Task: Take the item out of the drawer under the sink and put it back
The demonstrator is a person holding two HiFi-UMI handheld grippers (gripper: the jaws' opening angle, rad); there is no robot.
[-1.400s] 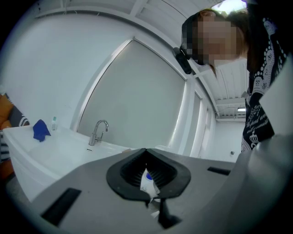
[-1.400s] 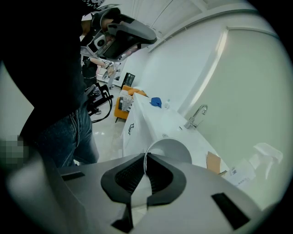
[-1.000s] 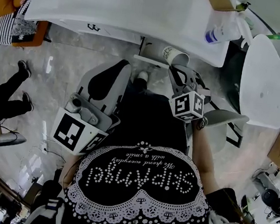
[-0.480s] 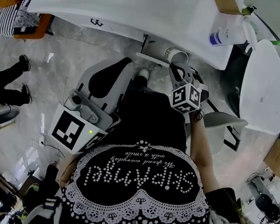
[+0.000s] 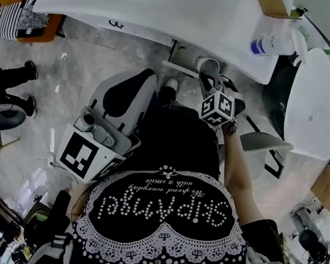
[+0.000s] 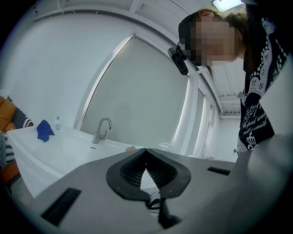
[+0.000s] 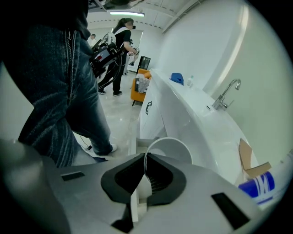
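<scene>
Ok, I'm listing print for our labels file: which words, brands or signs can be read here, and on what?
"SKIPAngel": studs on the person's black top, upside down in the head view.
"everyday with a smile": script beside it on the top, first word unclear.
Blue label on the bottle: too small to read.
Marker cube: black-and-white squares, no words.

Bright, even light from a ceiling lamp (image 7: 126, 13) high above the right claw (image 7: 145, 160) whitens the bench (image 5: 138, 5), while fisheye edges bend and darken and the claw itself blurs.
</scene>
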